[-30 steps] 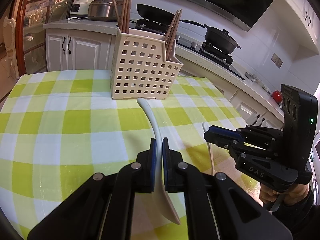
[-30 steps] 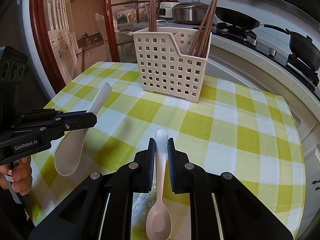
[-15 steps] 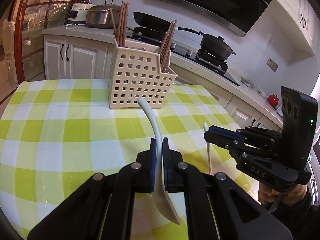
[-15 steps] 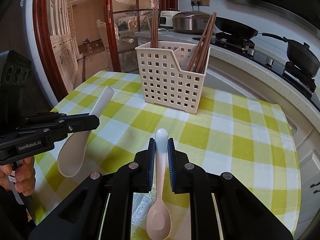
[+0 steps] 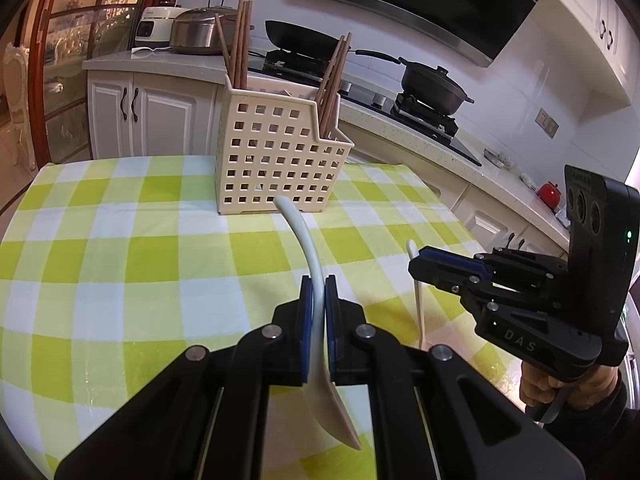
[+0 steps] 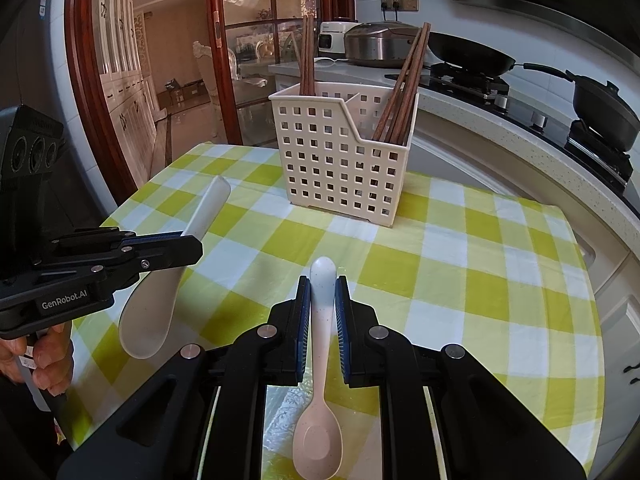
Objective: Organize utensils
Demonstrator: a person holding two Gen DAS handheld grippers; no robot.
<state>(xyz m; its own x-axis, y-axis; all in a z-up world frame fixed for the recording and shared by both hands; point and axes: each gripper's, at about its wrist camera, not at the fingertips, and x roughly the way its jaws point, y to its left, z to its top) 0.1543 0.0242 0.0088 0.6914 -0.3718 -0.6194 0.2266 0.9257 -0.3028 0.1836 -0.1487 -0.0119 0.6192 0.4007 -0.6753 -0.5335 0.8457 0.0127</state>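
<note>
Left gripper (image 5: pixel 319 300) clamped on rice paddle (image 5: pixel 316 312); right gripper (image 6: pixel 322 300) on spoon (image 6: pixel 320 360); chopstick-filled basket (image 6: pixel 340 160) ahead.

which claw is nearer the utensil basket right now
Neither clearly. The left claw, shut on the rice paddle, and the right claw, shut on the spoon, hover side by side above the checked tablecloth, well short of the basket.
</note>
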